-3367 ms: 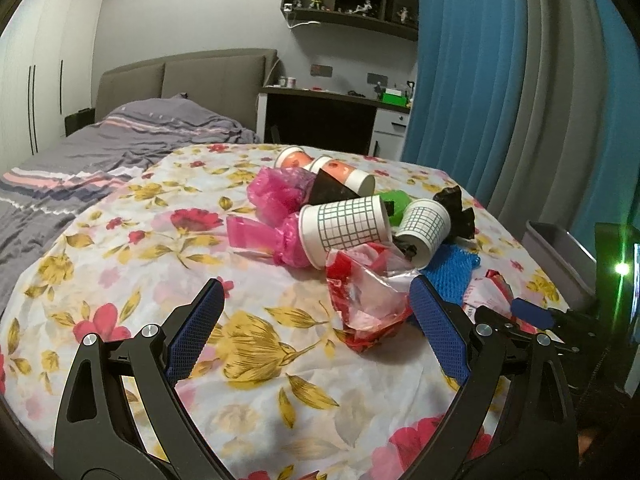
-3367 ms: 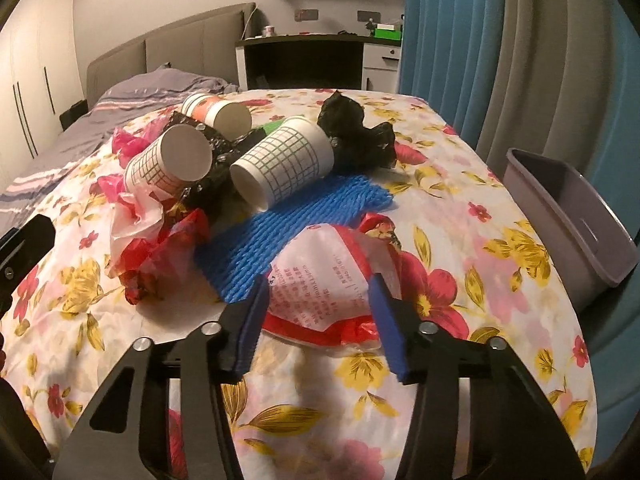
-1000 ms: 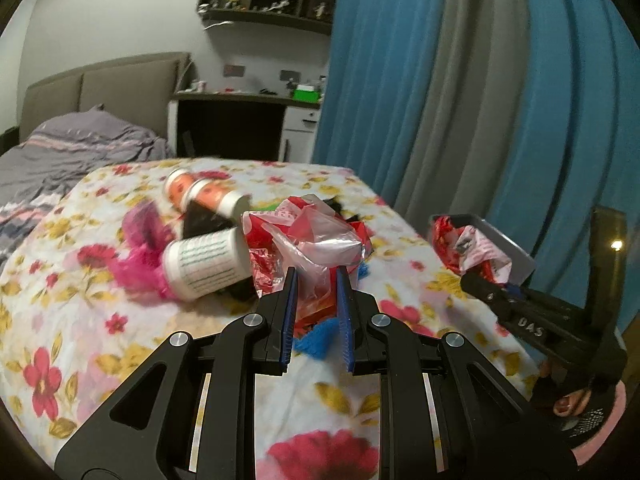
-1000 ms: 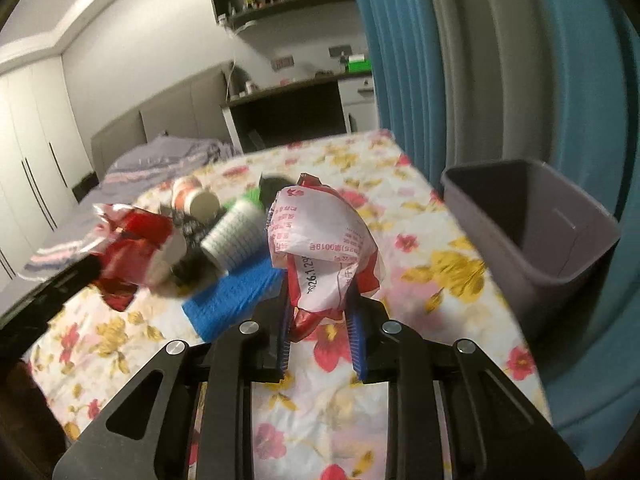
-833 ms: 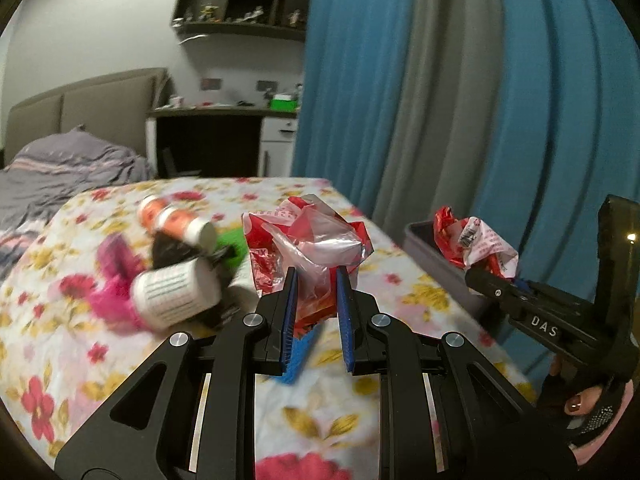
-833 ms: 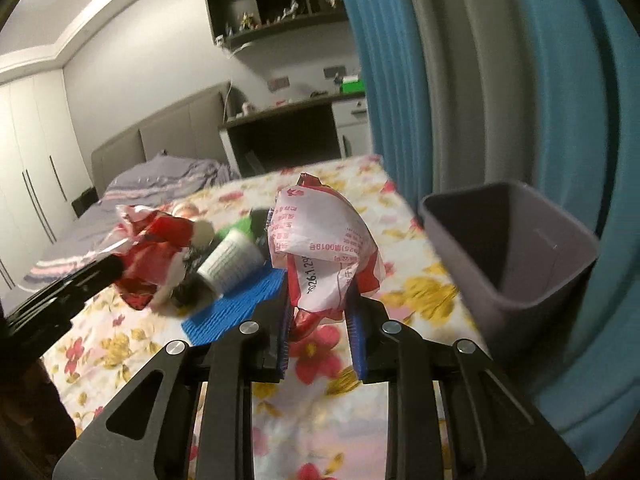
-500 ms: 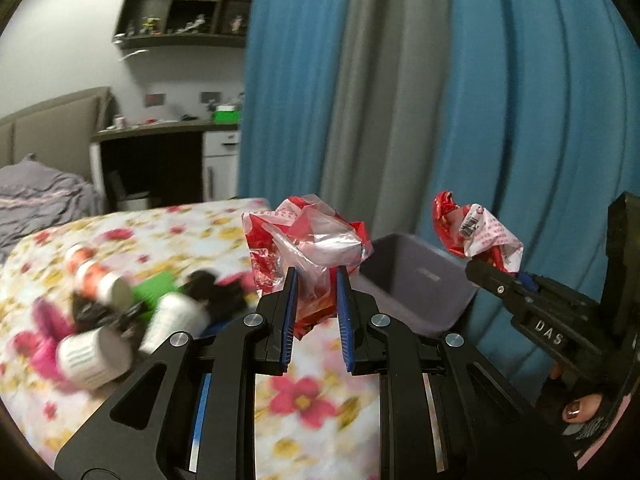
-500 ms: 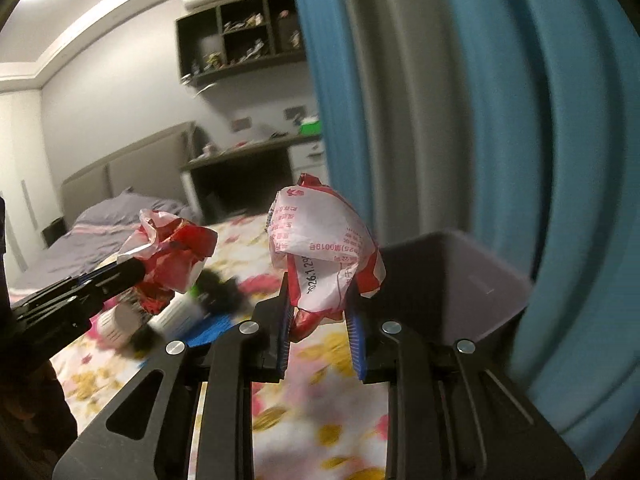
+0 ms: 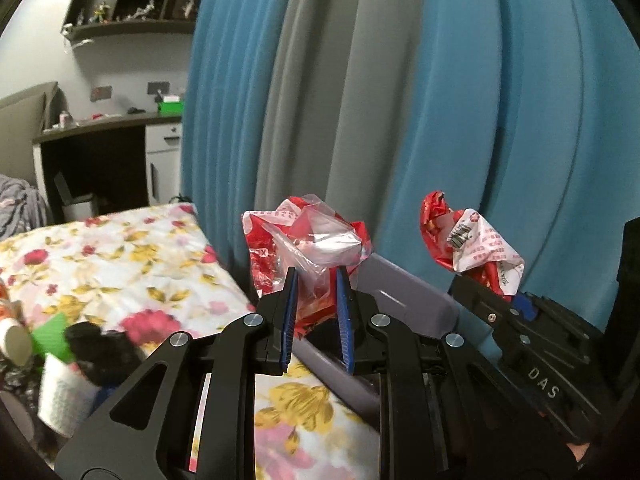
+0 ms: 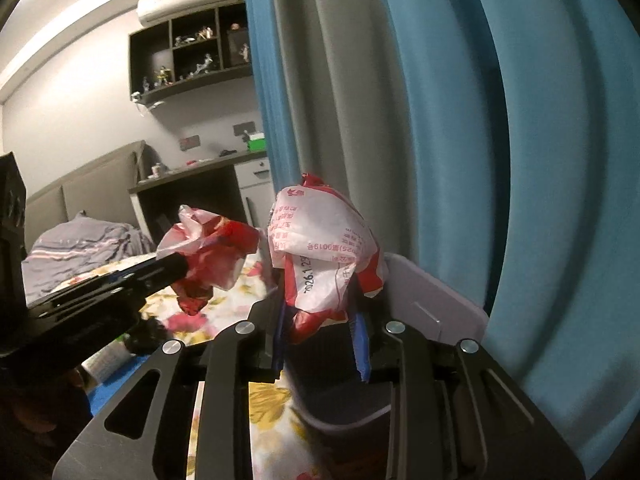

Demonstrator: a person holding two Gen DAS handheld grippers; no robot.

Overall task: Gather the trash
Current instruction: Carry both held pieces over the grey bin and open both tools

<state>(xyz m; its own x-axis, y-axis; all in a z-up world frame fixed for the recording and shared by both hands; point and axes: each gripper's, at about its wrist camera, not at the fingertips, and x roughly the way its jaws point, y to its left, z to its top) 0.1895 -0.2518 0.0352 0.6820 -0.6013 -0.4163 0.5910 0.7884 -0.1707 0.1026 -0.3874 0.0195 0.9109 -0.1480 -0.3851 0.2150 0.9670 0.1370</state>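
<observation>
Crumpled red-clear plastic wrapper [image 9: 308, 248] pinched in left hand-held gripper [image 9: 316, 314].

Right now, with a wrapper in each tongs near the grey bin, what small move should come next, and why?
Probably open the right tongs: its white-and-red wrapper seems to hang over the grey bin, so it should fall in. The left tongs with the crumpled red bag can follow.
</observation>
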